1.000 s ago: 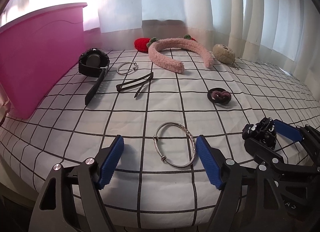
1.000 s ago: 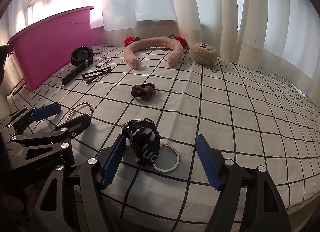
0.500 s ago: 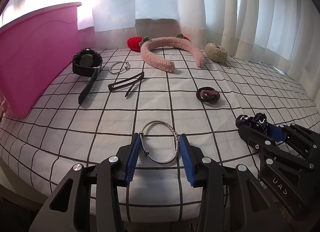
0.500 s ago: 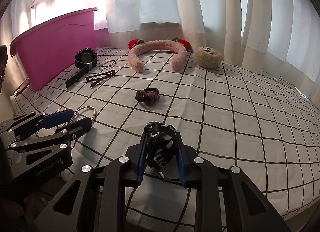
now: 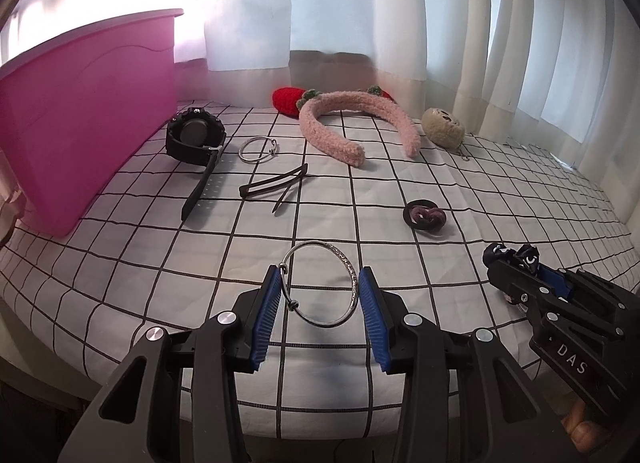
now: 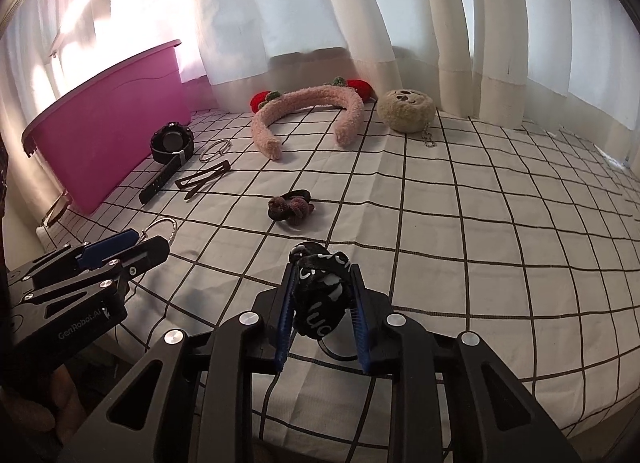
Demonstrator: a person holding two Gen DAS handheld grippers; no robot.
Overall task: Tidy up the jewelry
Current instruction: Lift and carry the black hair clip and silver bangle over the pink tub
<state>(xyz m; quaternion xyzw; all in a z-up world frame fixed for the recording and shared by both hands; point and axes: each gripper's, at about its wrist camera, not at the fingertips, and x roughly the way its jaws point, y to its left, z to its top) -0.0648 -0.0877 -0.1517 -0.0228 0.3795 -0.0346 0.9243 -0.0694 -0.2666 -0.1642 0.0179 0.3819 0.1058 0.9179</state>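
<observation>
My left gripper [image 5: 320, 281] is shut on a thin silver bangle [image 5: 349, 263], its blue pads pressing the ring's two sides just over the checked cloth [image 5: 224, 247]. The right wrist view shows that left gripper [image 6: 138, 243] at the lower left, with the bangle [image 6: 165, 224] sticking out of it. My right gripper [image 6: 322, 270] is shut on a black scrunchie [image 6: 320, 299] with white lettering. It sits at the right edge of the left wrist view, the right gripper [image 5: 520, 269] holding the scrunchie [image 5: 505, 254]. A pink bin [image 5: 80, 115] stands at the left.
Spread on the cloth are a black watch [image 5: 195, 136], a small silver ring [image 5: 257, 149], a black hair clip [image 5: 276, 184], a fuzzy pink headband [image 5: 352, 104], a maroon hair tie [image 5: 424, 216], a beige plush keychain [image 5: 443, 127] and a red crochet strawberry [image 5: 285, 101]. Curtains hang behind.
Both grippers stood open around their items a second ago. Each has since shut, the left on the bangle and the right on the scrunchie.
</observation>
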